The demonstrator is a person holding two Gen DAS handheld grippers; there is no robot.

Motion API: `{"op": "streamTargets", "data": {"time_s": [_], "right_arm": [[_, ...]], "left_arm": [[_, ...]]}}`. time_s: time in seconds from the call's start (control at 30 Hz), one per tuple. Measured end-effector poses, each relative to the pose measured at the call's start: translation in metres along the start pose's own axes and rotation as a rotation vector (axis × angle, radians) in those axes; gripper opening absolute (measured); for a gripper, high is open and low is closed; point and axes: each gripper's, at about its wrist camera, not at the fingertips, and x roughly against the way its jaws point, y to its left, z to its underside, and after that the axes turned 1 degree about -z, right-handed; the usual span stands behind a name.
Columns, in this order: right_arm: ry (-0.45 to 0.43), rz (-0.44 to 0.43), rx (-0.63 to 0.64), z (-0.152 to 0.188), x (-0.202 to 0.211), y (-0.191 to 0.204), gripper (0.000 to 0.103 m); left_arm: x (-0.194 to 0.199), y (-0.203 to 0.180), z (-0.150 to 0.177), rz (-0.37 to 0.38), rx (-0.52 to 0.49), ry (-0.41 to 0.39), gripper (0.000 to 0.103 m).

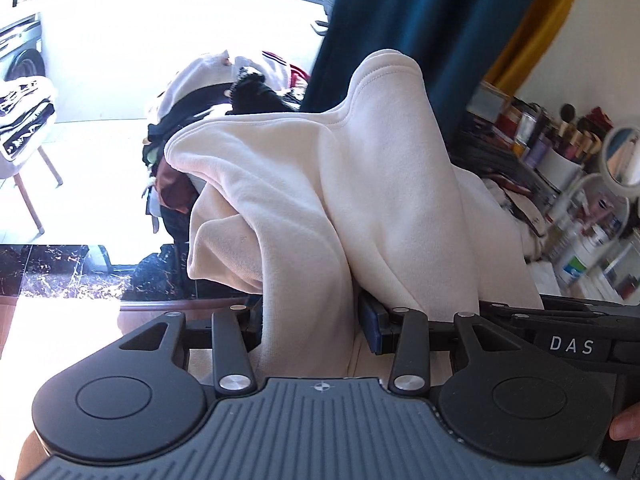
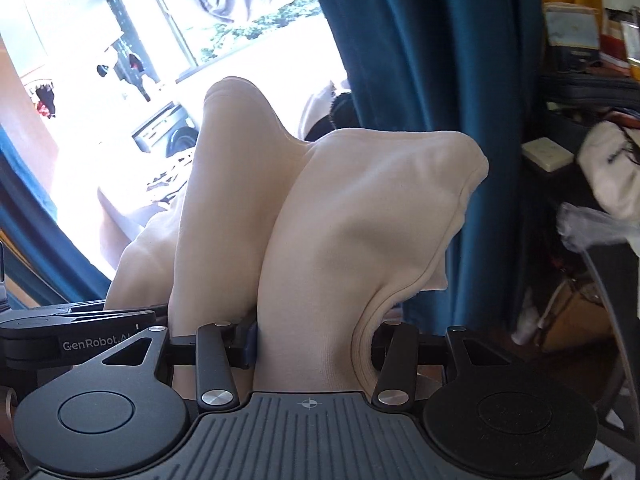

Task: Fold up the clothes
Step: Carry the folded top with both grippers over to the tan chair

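While both views are filled by one cream garment (image 1: 360, 184), each gripper is seen to pinch a bunched part of it. Left gripper (image 1: 312, 332): jaws closed onto a thick gather of the cream fabric, which rises from between them in two rounded folds and hangs ahead of the jaws, clear of any surface that can be seen. Right gripper (image 2: 312, 344): jaws likewise clamped on a gather of the same fabric, its ribbed hem curling over the right-hand jaw. The two devices sit just beside each other — the right unit's arm shows at the right edge of the left view, the left unit's at the left edge of the right view. A fingertip (image 1: 624, 426) of the person shows low at the right of the left gripper's body. Beyond the left jaws and to their left, a heap of mixed clothes (image 1: 224, 92) — white, black, dark red — lies piled; what bears it is hidden. Further left, a chair (image 1: 28, 128) carries a black-and-white folded item. Beyond both pairs of jaws hangs a teal curtain (image 2: 404, 80). To the right of the left jaws, a white tiered organiser (image 1: 588, 248) holds bottles and jars, contents too blurred to identify; a round mirror (image 1: 622, 154) stands over it.
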Motion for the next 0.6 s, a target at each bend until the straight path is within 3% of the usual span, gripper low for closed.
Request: {"op": "streamTargets", "data": {"time_s": [0.27,0.6], "right_arm": [[0.053,-0.101,0.103,-0.137,-0.122,0.021,0.043],[0.066,-0.082,0.183,-0.227,-0.252,0.082,0.043]], "left_arm": [[-0.056,0.076,-0.113,-0.082,0.082,-0.033,0.042],[-0.114,0.192,-0.194,-0.074,0.133,-0.040,0.042]]}}
